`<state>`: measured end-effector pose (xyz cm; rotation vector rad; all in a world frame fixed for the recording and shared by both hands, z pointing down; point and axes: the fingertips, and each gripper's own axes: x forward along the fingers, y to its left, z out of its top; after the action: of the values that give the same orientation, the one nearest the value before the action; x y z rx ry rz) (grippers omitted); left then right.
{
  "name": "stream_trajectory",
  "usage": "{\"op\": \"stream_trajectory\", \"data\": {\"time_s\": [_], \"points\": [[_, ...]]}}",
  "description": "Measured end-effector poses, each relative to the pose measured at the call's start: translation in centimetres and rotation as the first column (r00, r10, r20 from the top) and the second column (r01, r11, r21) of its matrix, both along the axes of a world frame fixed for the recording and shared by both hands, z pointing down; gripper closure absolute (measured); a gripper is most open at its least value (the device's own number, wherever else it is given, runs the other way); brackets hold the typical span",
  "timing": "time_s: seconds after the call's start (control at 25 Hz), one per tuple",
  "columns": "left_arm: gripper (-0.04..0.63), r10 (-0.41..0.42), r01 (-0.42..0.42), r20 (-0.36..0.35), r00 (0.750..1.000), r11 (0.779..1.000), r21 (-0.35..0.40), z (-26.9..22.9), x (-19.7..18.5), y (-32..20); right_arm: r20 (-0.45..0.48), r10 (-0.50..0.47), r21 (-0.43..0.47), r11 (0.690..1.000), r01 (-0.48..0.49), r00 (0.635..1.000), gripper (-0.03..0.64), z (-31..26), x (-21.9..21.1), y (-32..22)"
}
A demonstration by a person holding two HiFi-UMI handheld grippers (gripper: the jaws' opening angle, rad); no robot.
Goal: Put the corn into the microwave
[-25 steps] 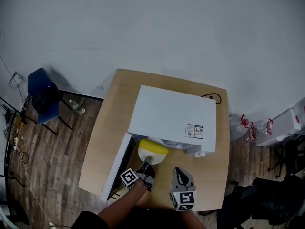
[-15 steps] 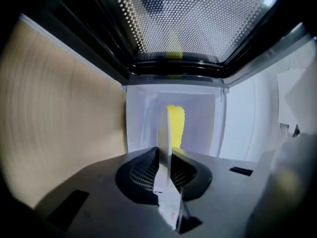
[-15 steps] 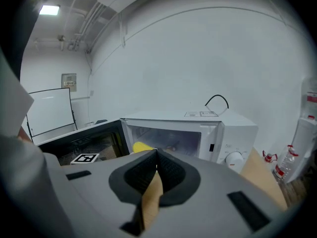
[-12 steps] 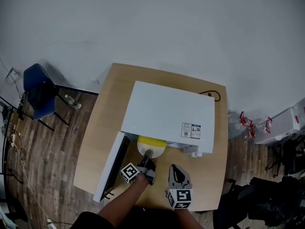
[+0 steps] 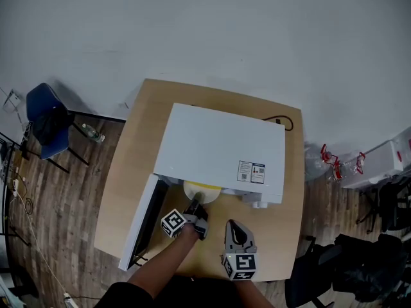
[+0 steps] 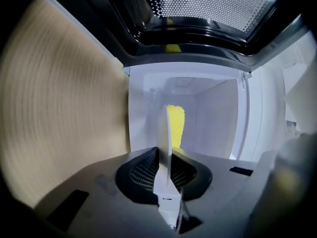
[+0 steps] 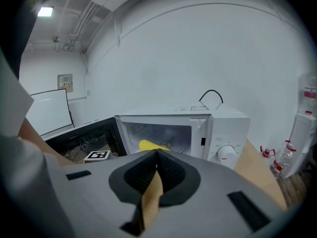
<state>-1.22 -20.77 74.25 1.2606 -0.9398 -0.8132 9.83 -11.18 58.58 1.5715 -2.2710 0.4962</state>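
— Left tongs (image 6: 163,170) are clenched on the rim of a thin white plate (image 6: 162,133), seen edge-on, with yellow corn (image 6: 176,125) lying on it. Right tongs (image 7: 157,168) are closed on nothing, above the tabletop (image 5: 138,140).
— How far along?
— Door (image 5: 142,220) is open and the plate sits partly inside the microwave (image 5: 218,149). I'd say setting it down, letting go and shutting the door remain.
— Surfaces?
— Smooth boxy white casing, dark glass door with dotted mesh, pale wood-grain tabletop

light: bright, ceiling lamp (image 7: 44,11) | edges: fisheye, dark | blur: left gripper view
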Motion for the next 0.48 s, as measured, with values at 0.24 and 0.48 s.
{"op": "stream_trajectory", "data": {"time_s": [0.24,0.48], "points": [[0.566,-0.026,0.026,-0.016,1.000,1.000,-0.018,0.6,-0.1,-0.7,-0.006,-0.005,-0.012,1.000,0.005,1.000,0.557,0.4,0.6,0.2],[0.568,-0.035,0.034,-0.011,0.999,0.998,-0.056,1.6,-0.4,-1.2,-0.006,0.012,-0.022,1.000,-0.012,1.000,0.557,0.6,1.0,0.1]]}}
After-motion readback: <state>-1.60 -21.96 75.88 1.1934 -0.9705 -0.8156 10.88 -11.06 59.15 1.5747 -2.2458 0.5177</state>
